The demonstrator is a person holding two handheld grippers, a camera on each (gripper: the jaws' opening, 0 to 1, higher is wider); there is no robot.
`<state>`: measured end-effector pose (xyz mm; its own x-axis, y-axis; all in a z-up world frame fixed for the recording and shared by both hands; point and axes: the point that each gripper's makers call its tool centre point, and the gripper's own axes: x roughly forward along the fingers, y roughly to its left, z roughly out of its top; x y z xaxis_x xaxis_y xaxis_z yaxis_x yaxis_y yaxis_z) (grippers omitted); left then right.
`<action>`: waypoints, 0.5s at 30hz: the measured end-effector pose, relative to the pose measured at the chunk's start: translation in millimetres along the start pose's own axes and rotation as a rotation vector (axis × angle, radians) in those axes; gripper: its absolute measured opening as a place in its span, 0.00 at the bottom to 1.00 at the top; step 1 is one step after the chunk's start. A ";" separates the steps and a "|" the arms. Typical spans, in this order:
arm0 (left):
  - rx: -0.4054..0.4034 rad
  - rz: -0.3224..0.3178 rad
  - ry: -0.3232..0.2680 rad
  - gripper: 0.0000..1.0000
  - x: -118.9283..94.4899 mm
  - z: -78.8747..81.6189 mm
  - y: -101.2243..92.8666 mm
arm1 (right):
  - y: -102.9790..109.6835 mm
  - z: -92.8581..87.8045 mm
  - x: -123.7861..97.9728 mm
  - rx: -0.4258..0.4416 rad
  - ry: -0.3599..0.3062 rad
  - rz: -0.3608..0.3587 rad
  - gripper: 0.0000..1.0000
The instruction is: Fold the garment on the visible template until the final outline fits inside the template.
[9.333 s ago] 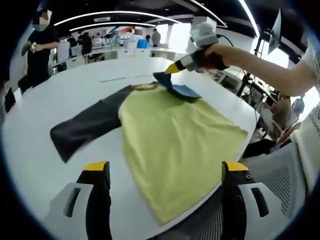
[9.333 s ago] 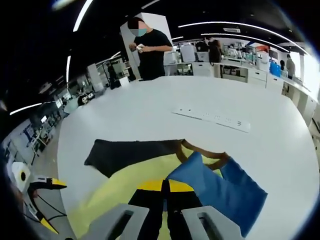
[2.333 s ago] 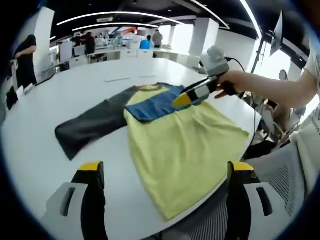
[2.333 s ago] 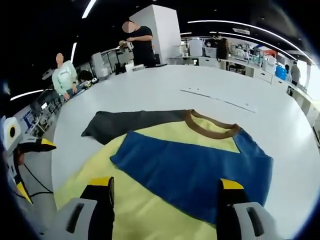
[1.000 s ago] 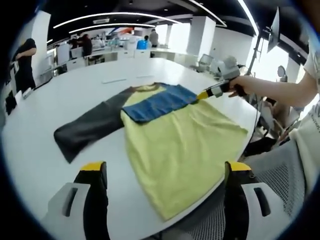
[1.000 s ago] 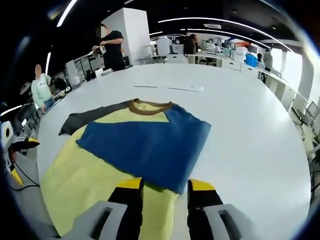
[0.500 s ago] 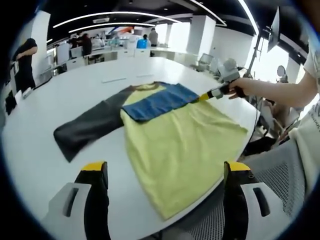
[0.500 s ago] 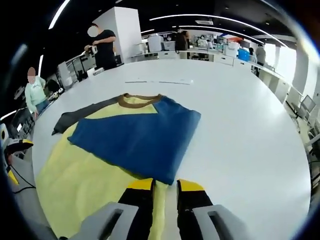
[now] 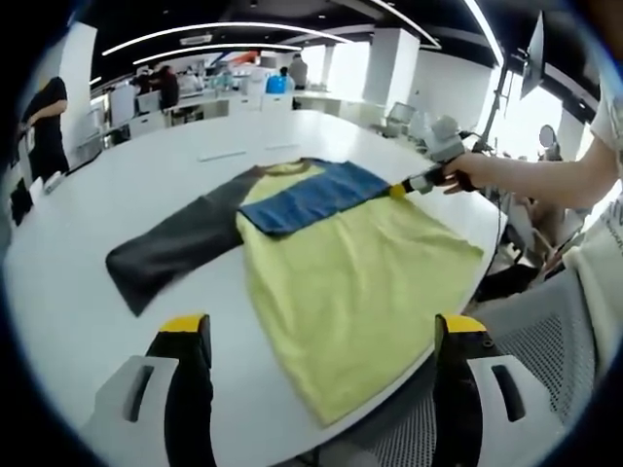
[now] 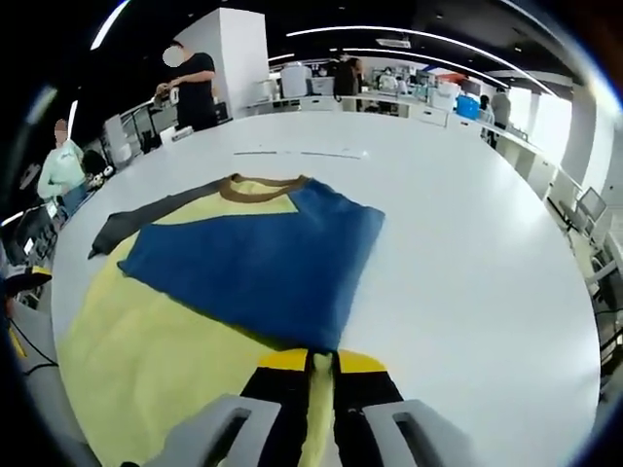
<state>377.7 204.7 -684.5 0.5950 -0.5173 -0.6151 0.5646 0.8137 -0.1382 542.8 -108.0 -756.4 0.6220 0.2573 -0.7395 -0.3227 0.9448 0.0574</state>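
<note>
A yellow shirt (image 9: 350, 282) lies flat on the white table (image 9: 78, 224), its hem hanging over the near edge. Its blue sleeve (image 9: 307, 195) is folded across the chest below the brown collar (image 10: 261, 185). The dark grey sleeve (image 9: 170, 248) stretches out to the left. My right gripper (image 10: 319, 362) is shut on the shirt's yellow side edge just beside the blue sleeve's fold (image 10: 263, 258); in the left gripper view the right gripper (image 9: 397, 188) sits at the shirt's right side. My left gripper (image 9: 321, 331) hovers open above the hem with nothing between its jaws.
A thin white strip (image 10: 302, 153) lies on the table beyond the collar. A person's hand (image 9: 467, 173) holds the right gripper. A grey mesh chair (image 9: 545, 331) stands at the table's near right edge. People stand at desks in the background.
The right gripper laid the blue sleeve across the chest, let go, drew back to the shirt's side edge, and its jaws closed on the yellow fabric. The left gripper stayed open.
</note>
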 end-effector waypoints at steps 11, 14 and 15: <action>-0.021 0.021 0.004 0.91 -1.6 -2.5 6.8 | -11.2 -2.1 -1.5 -0.005 0.007 -0.014 0.00; -0.023 0.023 0.004 0.91 -1.8 -2.4 7.7 | -13.7 -3.2 -2.0 -0.002 0.008 -0.018 0.00; -0.023 0.024 0.003 0.90 -1.8 -2.3 8.0 | -14.0 -3.6 -2.0 -0.004 0.009 -0.019 0.00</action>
<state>379.8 212.8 -686.2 0.6061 -0.4969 -0.6211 0.5370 0.8317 -0.1413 543.5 -122.5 -758.1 0.6215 0.2371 -0.7467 -0.3138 0.9486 0.0401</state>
